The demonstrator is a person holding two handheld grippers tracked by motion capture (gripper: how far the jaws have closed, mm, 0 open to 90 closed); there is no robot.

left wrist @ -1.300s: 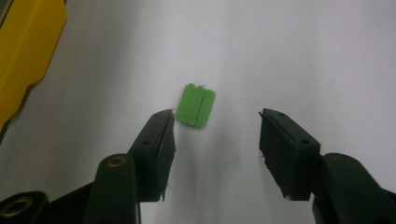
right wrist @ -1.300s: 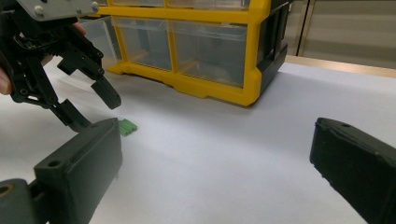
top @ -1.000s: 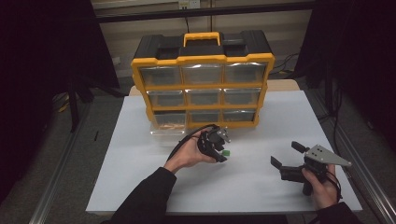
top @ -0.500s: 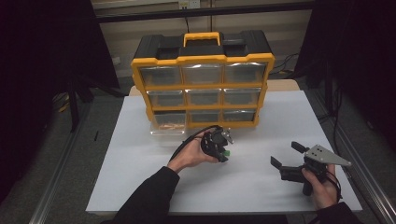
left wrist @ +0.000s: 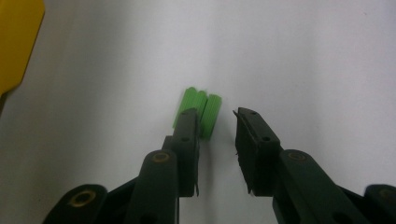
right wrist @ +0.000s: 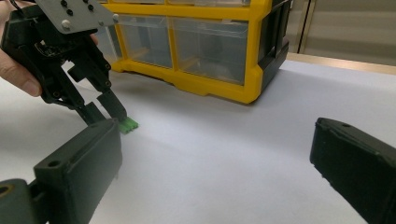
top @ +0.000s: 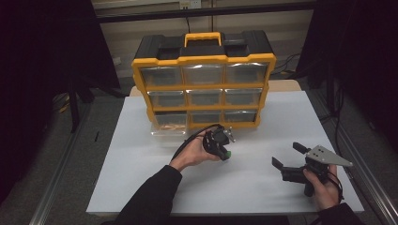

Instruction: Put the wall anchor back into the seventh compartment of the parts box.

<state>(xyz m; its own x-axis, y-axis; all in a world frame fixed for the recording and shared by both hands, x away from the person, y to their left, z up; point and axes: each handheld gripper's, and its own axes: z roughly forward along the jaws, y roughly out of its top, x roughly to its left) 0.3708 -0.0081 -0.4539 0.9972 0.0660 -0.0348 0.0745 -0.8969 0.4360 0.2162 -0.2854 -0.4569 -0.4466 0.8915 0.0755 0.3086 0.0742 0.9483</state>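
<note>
white tabletop [top: 141, 154] w/ yellow organizer [top: 204, 86]; dark room.

No readable text, label, brand or number on anything.

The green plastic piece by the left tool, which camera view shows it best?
The left gripper view: the green plastic piece lies close on the white table, between the open jaws of the left tool. The right gripper view shows it small and partly hidden; the high view gives a green speck.
</note>
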